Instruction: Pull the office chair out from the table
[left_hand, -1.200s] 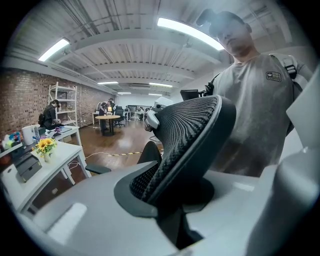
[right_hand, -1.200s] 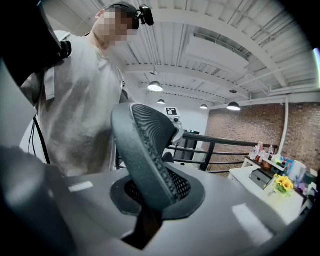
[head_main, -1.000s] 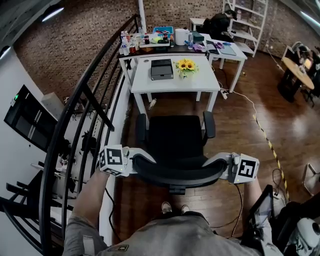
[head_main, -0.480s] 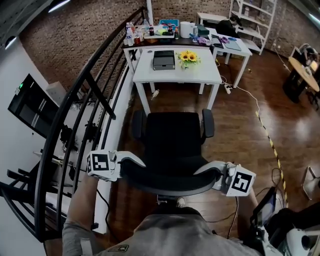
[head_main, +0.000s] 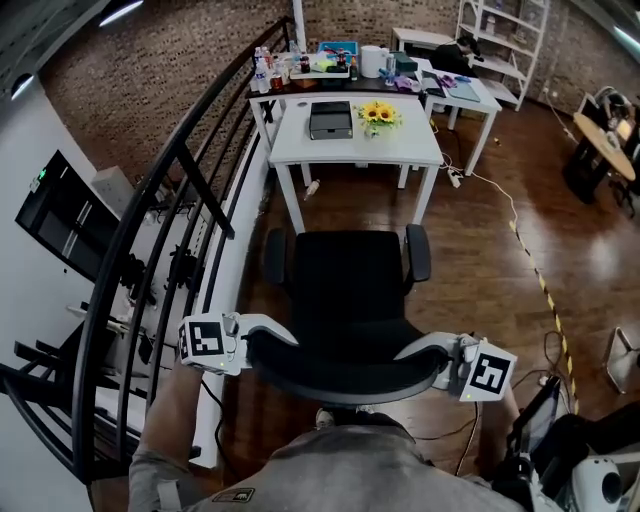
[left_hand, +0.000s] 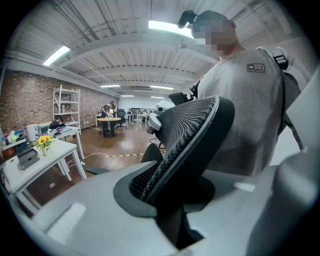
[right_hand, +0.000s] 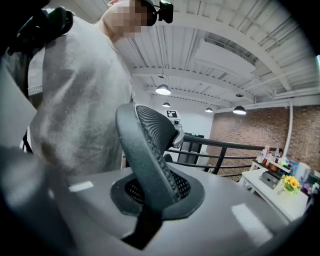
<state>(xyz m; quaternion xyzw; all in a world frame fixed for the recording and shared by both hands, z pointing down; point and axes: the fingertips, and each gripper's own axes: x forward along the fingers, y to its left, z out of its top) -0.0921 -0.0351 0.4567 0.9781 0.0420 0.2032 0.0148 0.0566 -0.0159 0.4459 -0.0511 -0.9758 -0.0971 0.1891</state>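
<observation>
Office chair stands out on the wooden floor, facing the white worktop. A strip of bare floor shows between the seat's front edge and the worktop's legs, so no part of the chair sits under it. Judgement: the pull looks largely done. What is left is at most a little more clearance, then letting go. Grip: left tongs are clamped on the left end of the curved backrest, and the left gripper view shows the mesh edge seated in the notch between the jaws. Right tongs are clenched on the right end in the same way, with the rim wedged between nearly closed jaws. Pose: both grippers sit at about the same height, one at each end of the backrest, angled inward toward each other and slightly downward. The forearms run back to the person, who stands directly behind the chair with the backrest close to the body — a symmetric two-handed hold that suits a straight backward draw.
</observation>
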